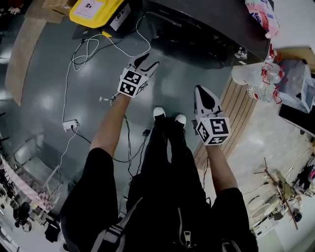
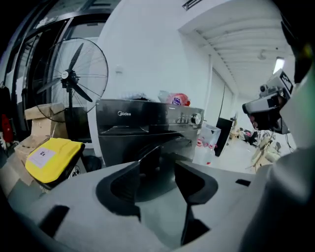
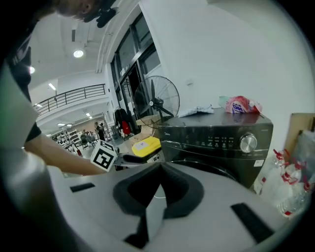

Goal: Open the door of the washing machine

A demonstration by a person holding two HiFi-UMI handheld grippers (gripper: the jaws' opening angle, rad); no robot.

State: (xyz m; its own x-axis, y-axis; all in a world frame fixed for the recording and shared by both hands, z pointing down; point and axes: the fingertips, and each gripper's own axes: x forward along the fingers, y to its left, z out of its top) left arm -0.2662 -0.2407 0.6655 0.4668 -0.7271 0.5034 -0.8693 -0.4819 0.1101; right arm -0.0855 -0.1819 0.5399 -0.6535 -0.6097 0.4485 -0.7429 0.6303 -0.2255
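Head view: washer (image 1: 206, 29) beyond left gripper (image 1: 150, 61), right gripper (image 1: 200, 91)

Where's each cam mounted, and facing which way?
Head view: on the head, facing steeply down; shows floor, forearms, legs, left tool, right tool.
Left gripper view: on left tool, along its open jaws toward the washing machine.
Right gripper view: on right tool, along shut jaws; same machine, plus left forearm.
Shared: both gripper views show machine and fan.

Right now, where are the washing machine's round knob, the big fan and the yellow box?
round knob (image 3: 248, 142): right gripper view, on its silver face.
big fan (image 2: 65, 75): left gripper view, on the hub of its blades.
yellow box (image 1: 109, 11): head view, on its lid.
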